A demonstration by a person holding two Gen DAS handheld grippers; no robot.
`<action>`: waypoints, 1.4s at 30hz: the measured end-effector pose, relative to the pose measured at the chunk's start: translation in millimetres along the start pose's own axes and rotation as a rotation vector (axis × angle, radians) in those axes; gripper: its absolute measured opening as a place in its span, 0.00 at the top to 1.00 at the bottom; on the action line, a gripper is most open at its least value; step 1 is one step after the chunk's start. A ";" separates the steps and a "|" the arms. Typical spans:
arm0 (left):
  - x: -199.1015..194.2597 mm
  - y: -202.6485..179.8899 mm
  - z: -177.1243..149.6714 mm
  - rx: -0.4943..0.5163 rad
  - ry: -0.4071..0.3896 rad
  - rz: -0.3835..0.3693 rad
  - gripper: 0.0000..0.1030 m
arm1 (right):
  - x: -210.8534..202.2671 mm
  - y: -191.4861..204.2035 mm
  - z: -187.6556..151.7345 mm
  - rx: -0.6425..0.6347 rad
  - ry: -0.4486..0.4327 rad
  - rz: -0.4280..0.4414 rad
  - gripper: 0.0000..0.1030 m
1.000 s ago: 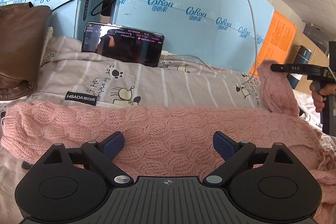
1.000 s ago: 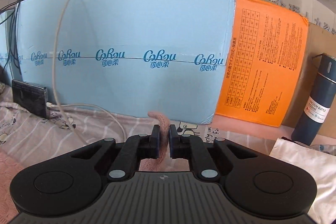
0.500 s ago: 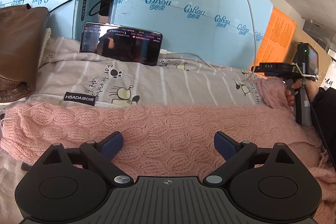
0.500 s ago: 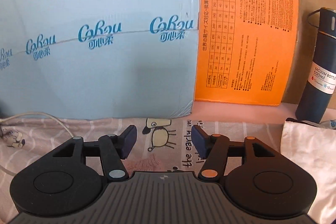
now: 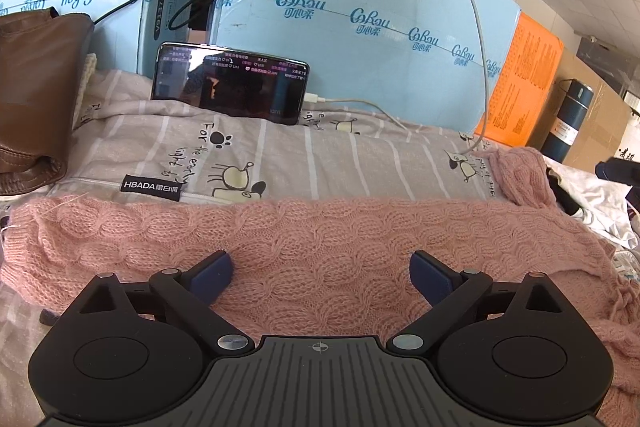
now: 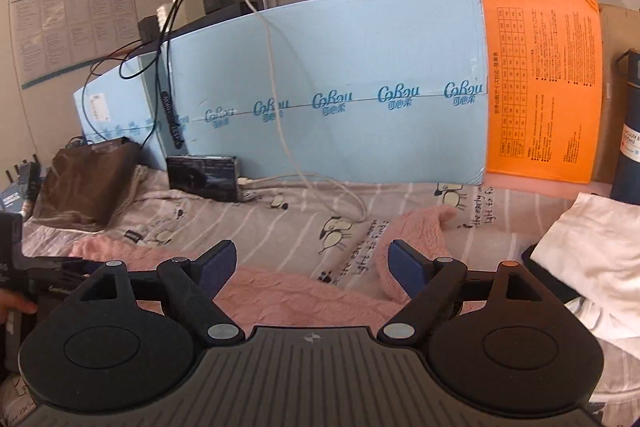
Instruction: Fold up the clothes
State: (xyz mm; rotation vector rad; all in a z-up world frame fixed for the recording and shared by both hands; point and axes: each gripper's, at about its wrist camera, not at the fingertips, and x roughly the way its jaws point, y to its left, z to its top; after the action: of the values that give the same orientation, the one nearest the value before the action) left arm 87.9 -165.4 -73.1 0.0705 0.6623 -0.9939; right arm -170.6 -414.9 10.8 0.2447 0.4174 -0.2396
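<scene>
On the bed sheet [image 5: 320,163]: pink sweater [image 5: 320,239] lies flat.
Left gripper [image 5: 320,273]: jaws spread, nothing pinched.
Right gripper [image 6: 313,265]: jaws opening, empty.

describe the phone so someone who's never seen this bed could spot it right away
Find the long pale blue box standing along the back of the bed. Propped against its base on the striped cartoon sheet is the phone, lying on its long side. Unlike the brown leather bag beside it, it is a thin black slab with a lit screen and a white cable plugged in.
</scene>
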 end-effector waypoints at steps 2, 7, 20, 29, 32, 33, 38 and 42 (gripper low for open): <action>-0.4 0.4 -0.2 -0.002 -0.004 -0.002 0.05 | -11.6 10.5 -16.3 -0.023 0.037 0.081 0.21; -2.4 0.0 0.1 -0.003 -0.016 -0.009 0.05 | -18.0 41.2 -54.8 -0.068 0.165 0.211 0.34; -67.8 -49.6 -14.1 0.160 -0.243 -0.478 0.06 | -95.2 60.4 -100.8 -0.138 -0.027 0.287 0.94; -94.6 -139.6 -67.6 0.437 -0.140 -0.886 0.06 | -149.3 55.2 -138.7 -0.054 -0.111 0.238 0.94; -90.5 -141.9 -71.9 0.434 -0.120 -0.926 0.48 | -152.3 53.4 -142.5 -0.040 -0.139 0.268 0.94; -89.3 -140.1 -72.5 0.425 -0.128 -0.925 0.80 | -153.0 52.8 -143.4 -0.036 -0.149 0.279 0.94; -94.2 -123.0 -69.5 0.318 -0.206 -0.800 0.97 | -157.4 42.1 -141.6 0.020 -0.205 0.232 0.29; -89.5 -104.9 -58.2 0.229 -0.229 -0.652 0.97 | -162.5 27.1 -142.9 0.090 -0.225 0.187 0.30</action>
State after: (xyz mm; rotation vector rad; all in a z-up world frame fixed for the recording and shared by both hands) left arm -56.5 -136.6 -46.2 -0.0645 0.3562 -1.6769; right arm -359.9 -320.1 -41.6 0.3399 0.1597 -0.1003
